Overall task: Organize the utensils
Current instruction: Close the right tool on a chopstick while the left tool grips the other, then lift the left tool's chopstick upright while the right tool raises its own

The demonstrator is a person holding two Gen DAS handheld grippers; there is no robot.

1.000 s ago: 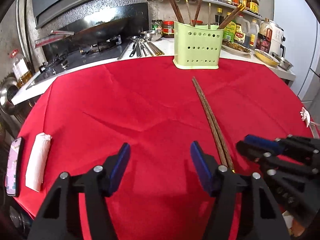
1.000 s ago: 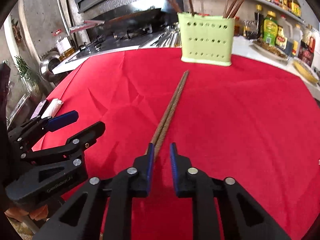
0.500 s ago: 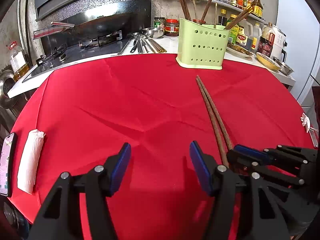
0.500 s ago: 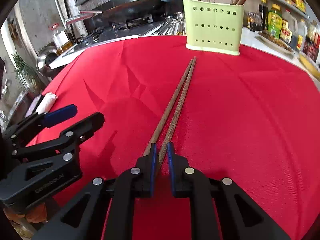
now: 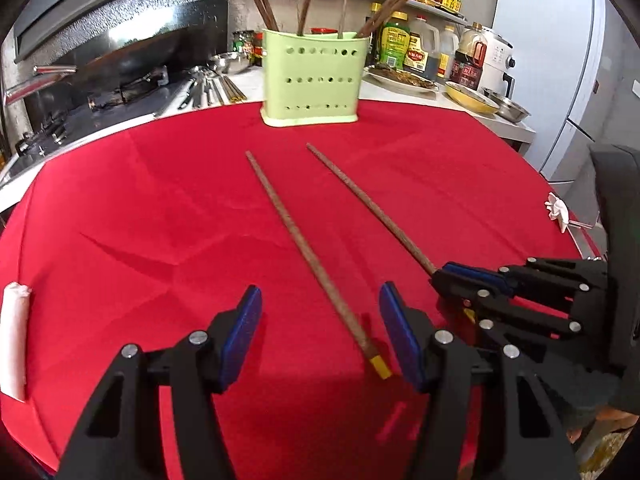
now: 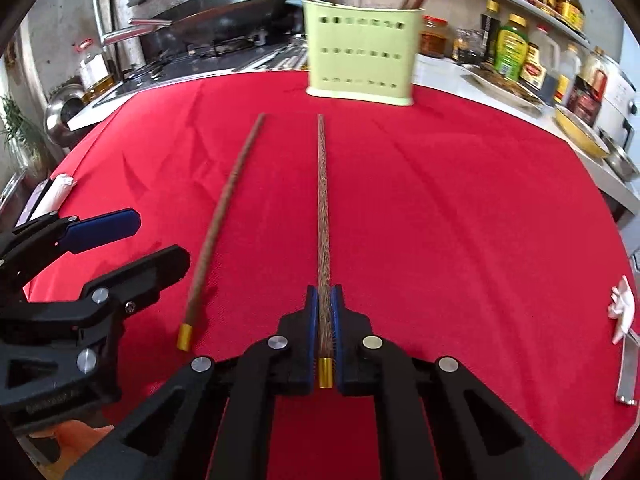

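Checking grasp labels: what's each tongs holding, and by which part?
Right tongs grip one chopstick near its gold-capped end. Left tongs are open and hold nothing; the other chopstick lies between them on the cloth.

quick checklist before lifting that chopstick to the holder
1. Right gripper shut on a chopstick: ok; its jaws have just closed.
2. Grip spot: near the gold-capped end, long shaft sticking out: ok, but it may swing.
3. Other chopstick clear of the held one: ok, they lie apart.
4. Left gripper open, astride the other chopstick: ok, not gripping.
5. Cloth between chopstick and holder bare: ok.
6. Room in the holder: cannot tell; several chopsticks already stand in it.
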